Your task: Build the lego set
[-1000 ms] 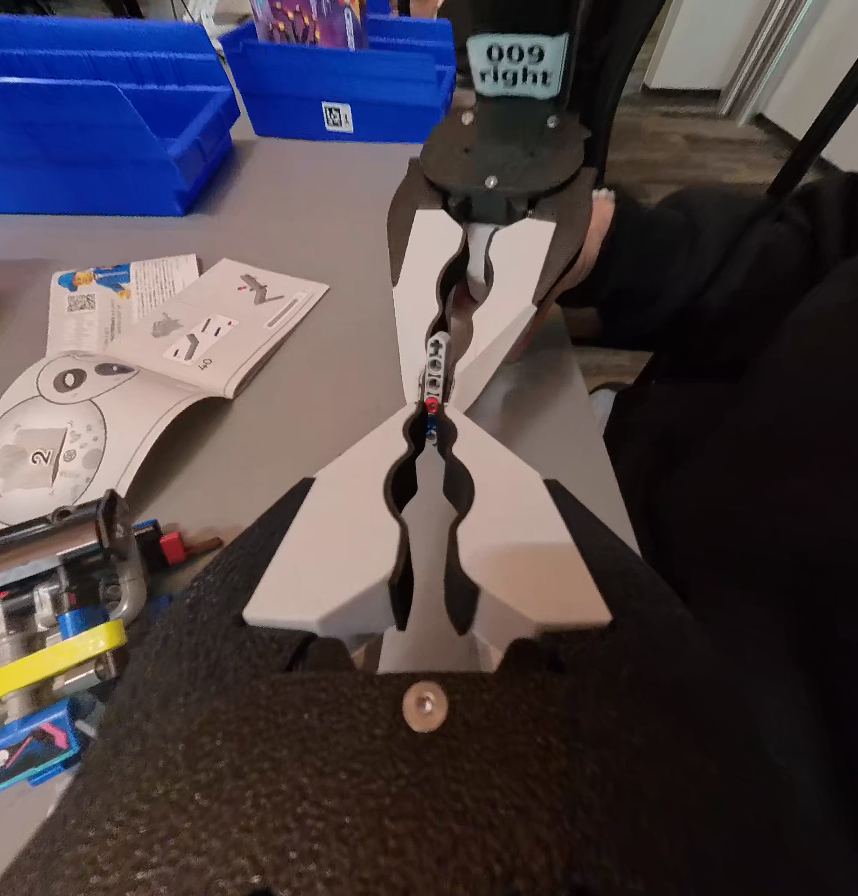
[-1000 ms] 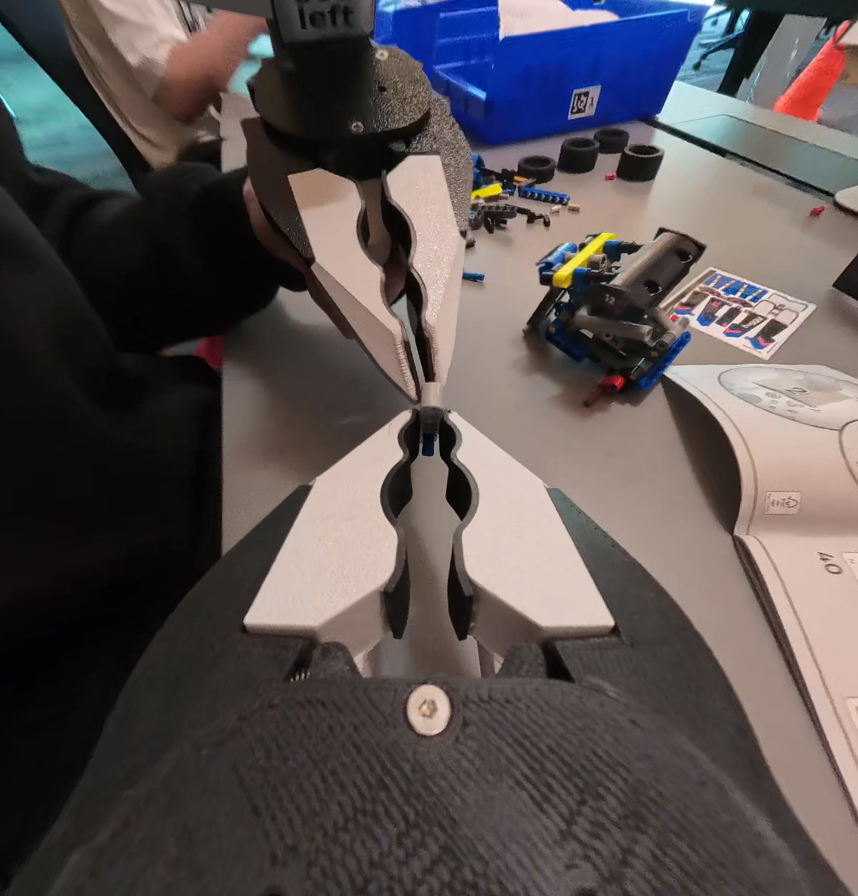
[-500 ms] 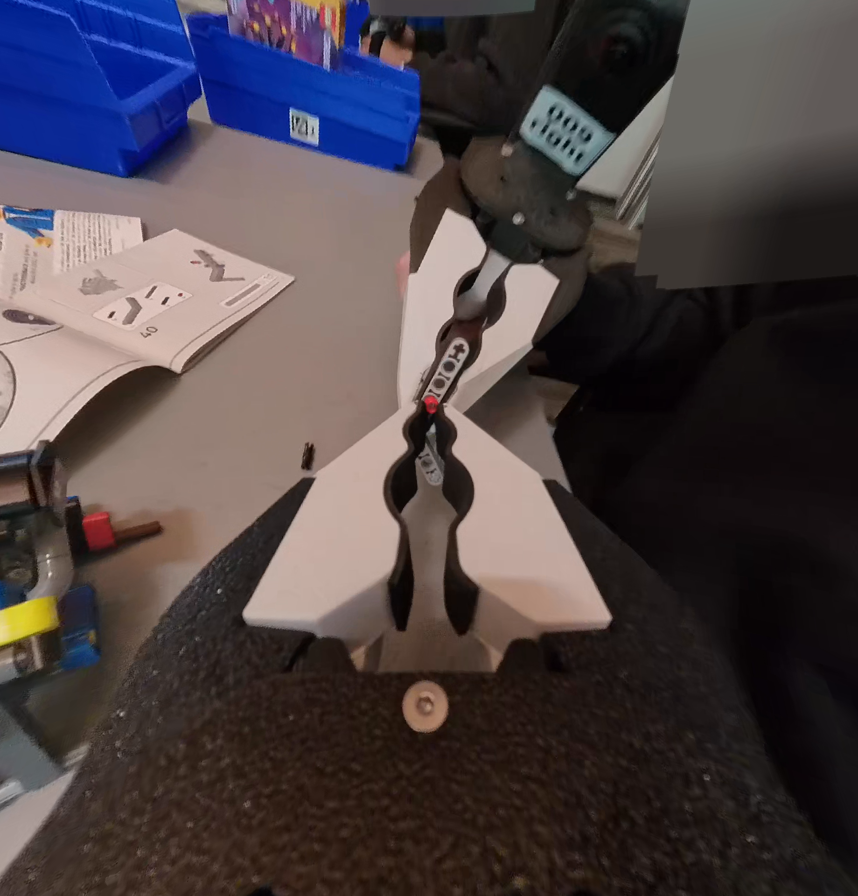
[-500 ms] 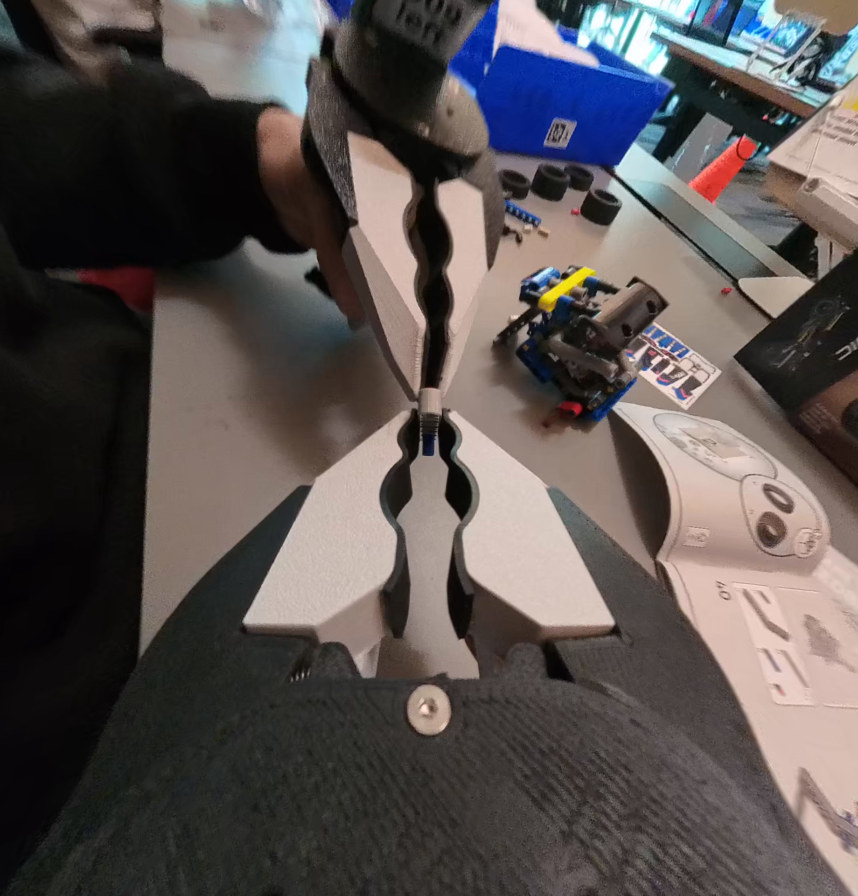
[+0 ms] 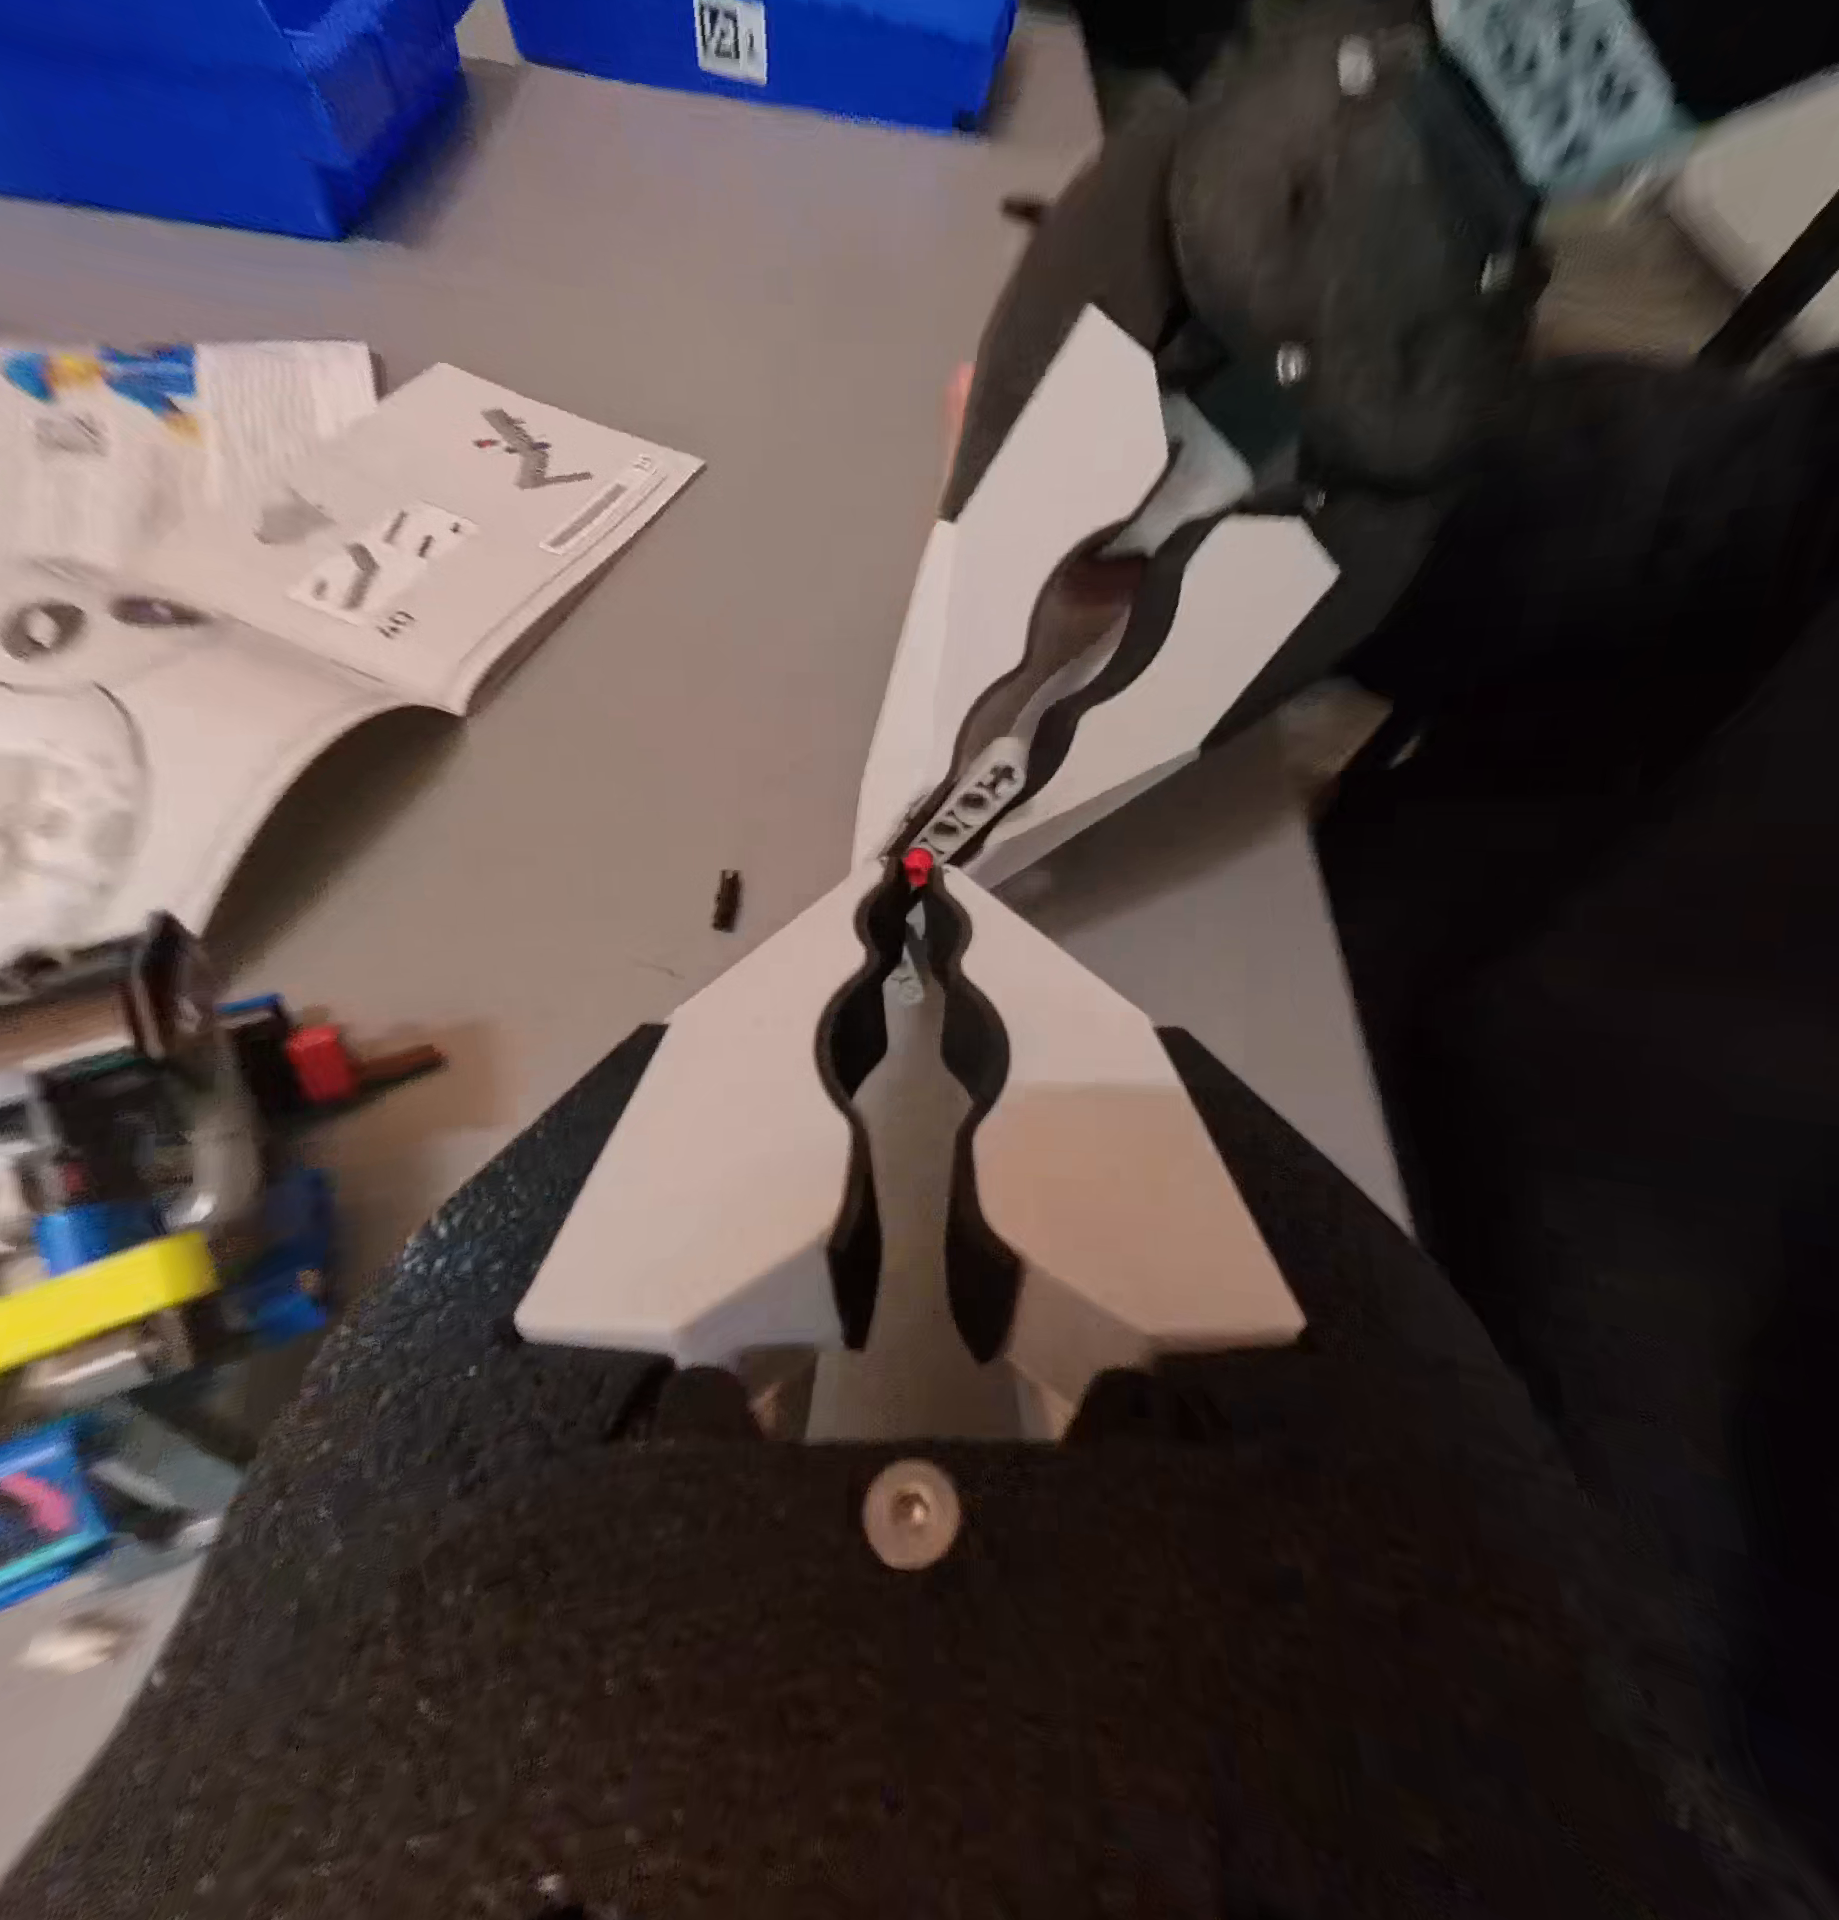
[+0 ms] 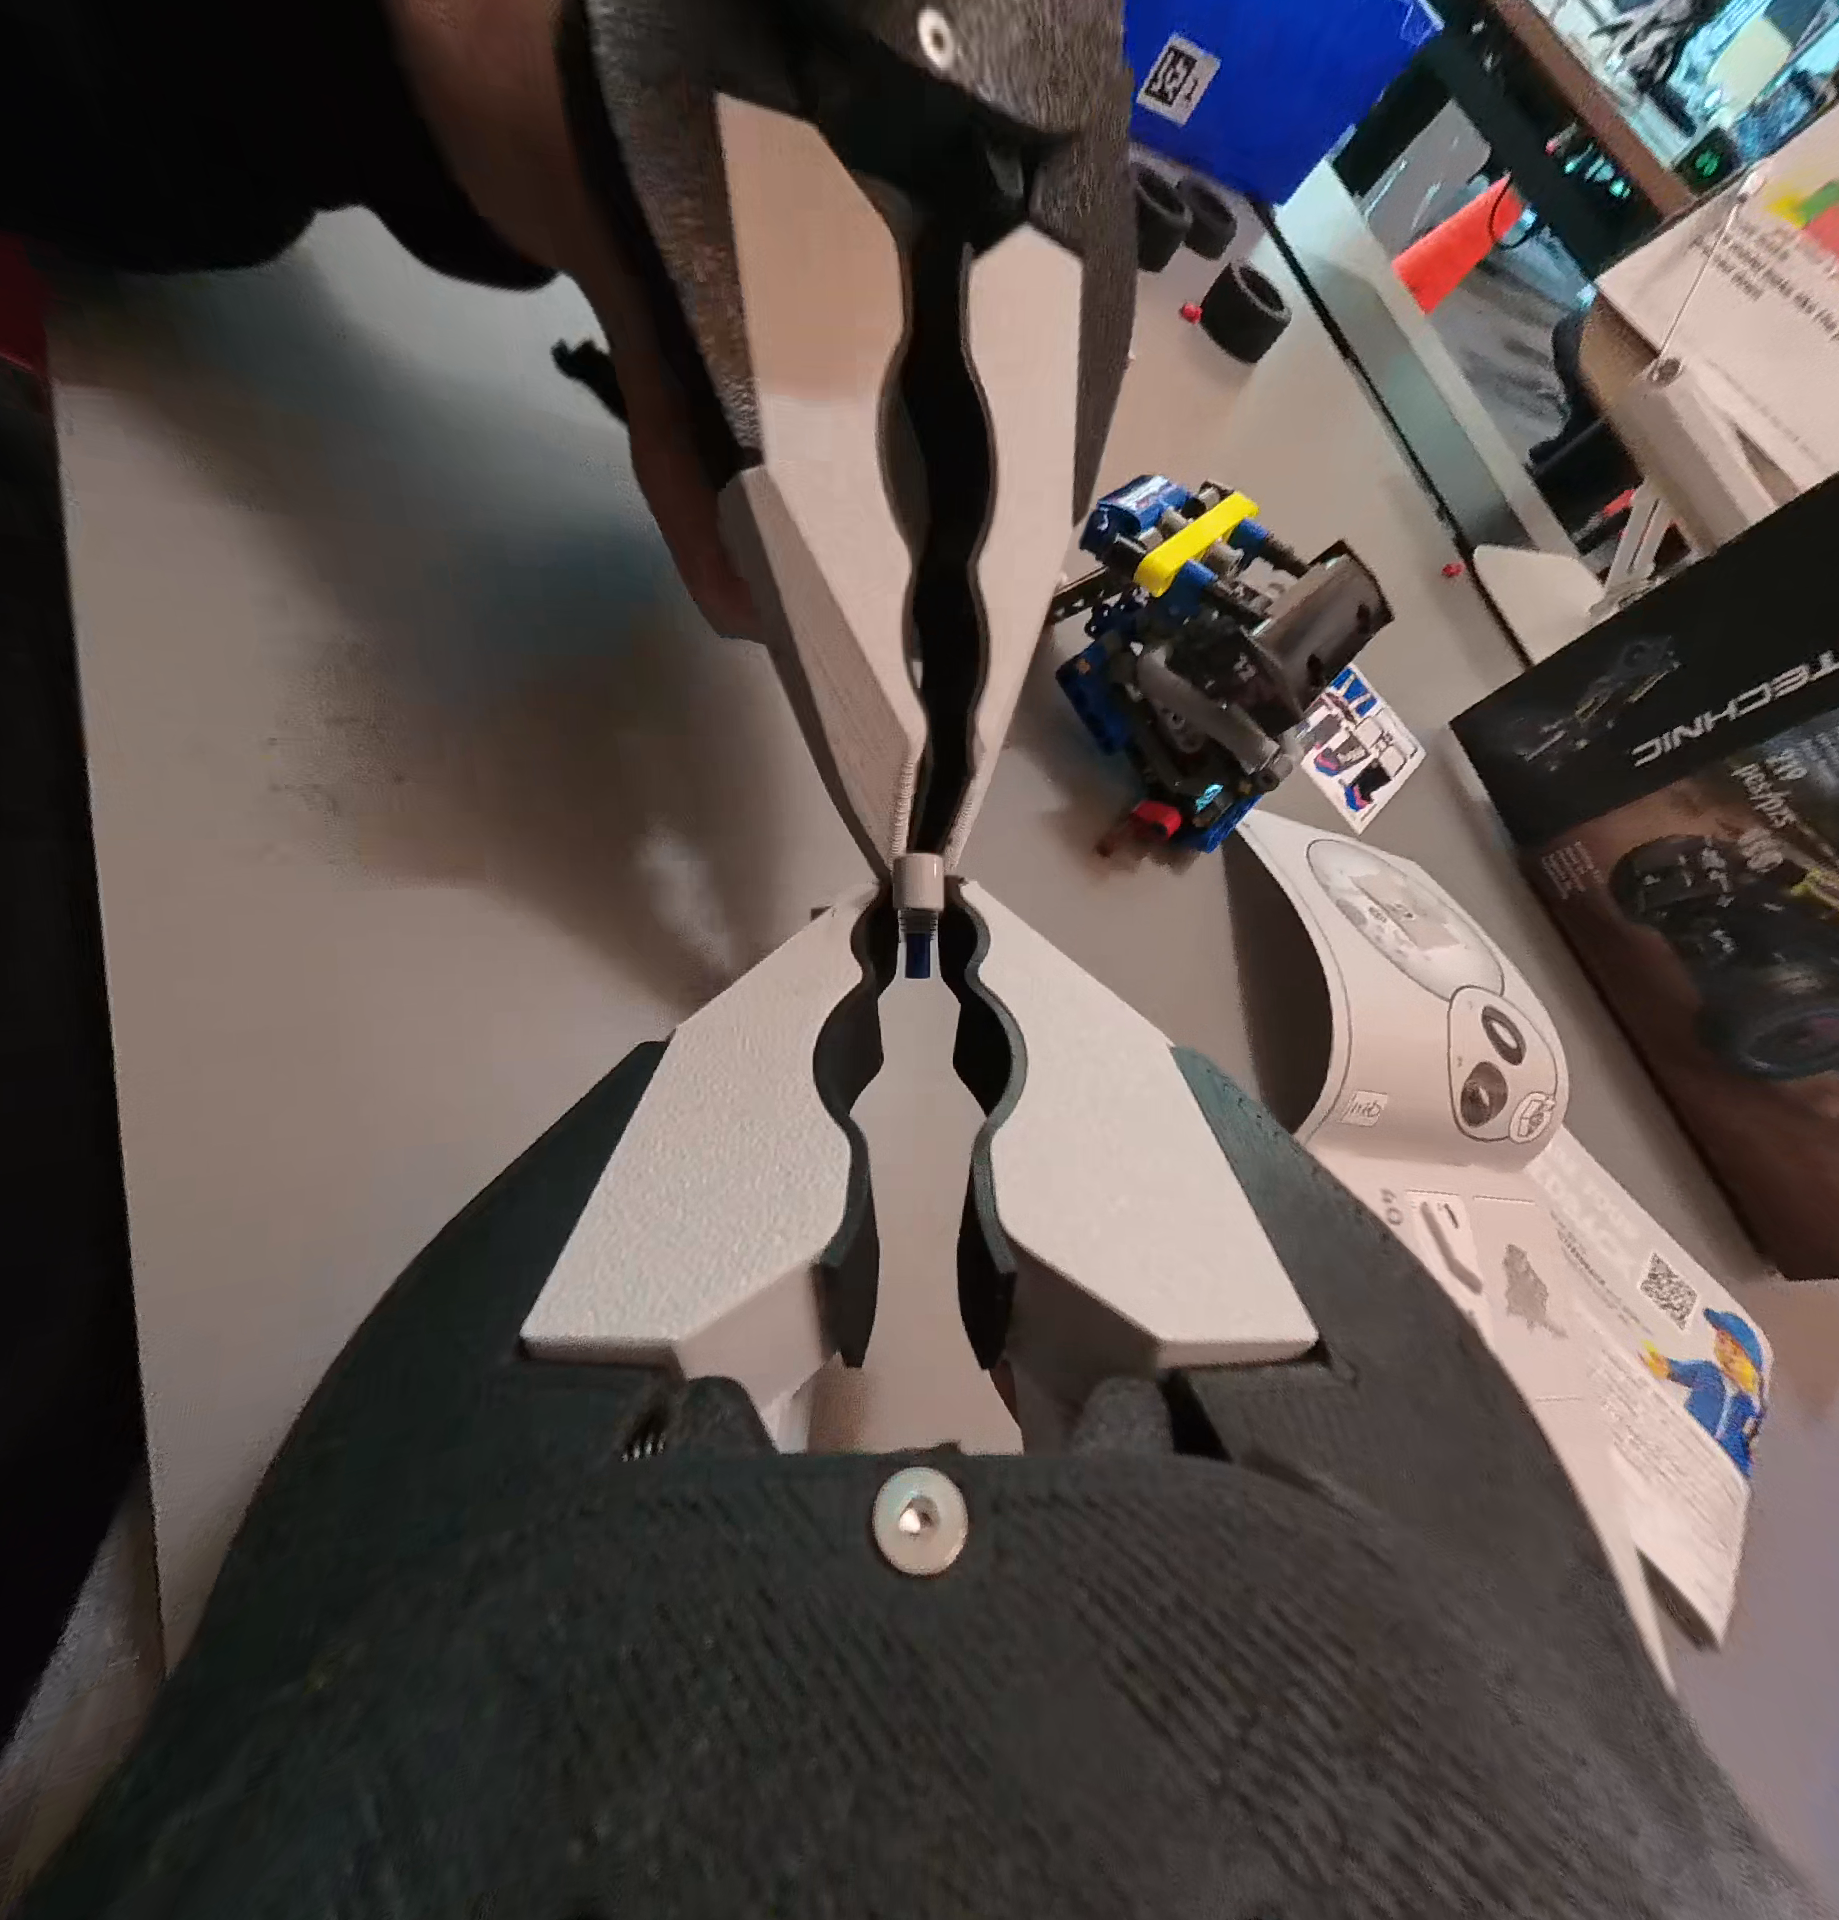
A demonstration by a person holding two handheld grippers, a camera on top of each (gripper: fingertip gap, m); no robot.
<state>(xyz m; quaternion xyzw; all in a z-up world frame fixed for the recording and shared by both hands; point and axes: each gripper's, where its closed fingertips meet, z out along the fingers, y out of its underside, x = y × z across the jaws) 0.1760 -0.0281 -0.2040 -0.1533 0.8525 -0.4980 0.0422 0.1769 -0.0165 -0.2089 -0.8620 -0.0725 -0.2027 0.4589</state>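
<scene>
My two grippers meet tip to tip above the grey table. In the left wrist view my left gripper (image 5: 915, 883) is shut on a small red pin (image 5: 916, 865) at its tips. Opposite it, my right gripper (image 5: 941, 831) is shut on a grey beam with holes (image 5: 975, 802), whose near end touches the red pin. In the right wrist view my right gripper (image 6: 920, 899) grips the beam's end (image 6: 917, 881), with a blue pin (image 6: 915, 951) behind it between the jaws. The left gripper (image 6: 923, 836) comes down from above onto it.
The partly built blue, grey and yellow model (image 6: 1206, 665) (image 5: 115, 1195) stands on the table beside the open instruction booklet (image 6: 1414, 1039) (image 5: 375, 540). A set box (image 6: 1725, 883), sticker sheet (image 6: 1351, 758), black tyres (image 6: 1247, 312), blue bins (image 5: 167, 104) and a loose black pin (image 5: 728, 899) lie around.
Both grippers stay shut and tip to tip. The right gripper and its beam have tilted over to the right in the left wrist view, and the pair has shifted over the table.
</scene>
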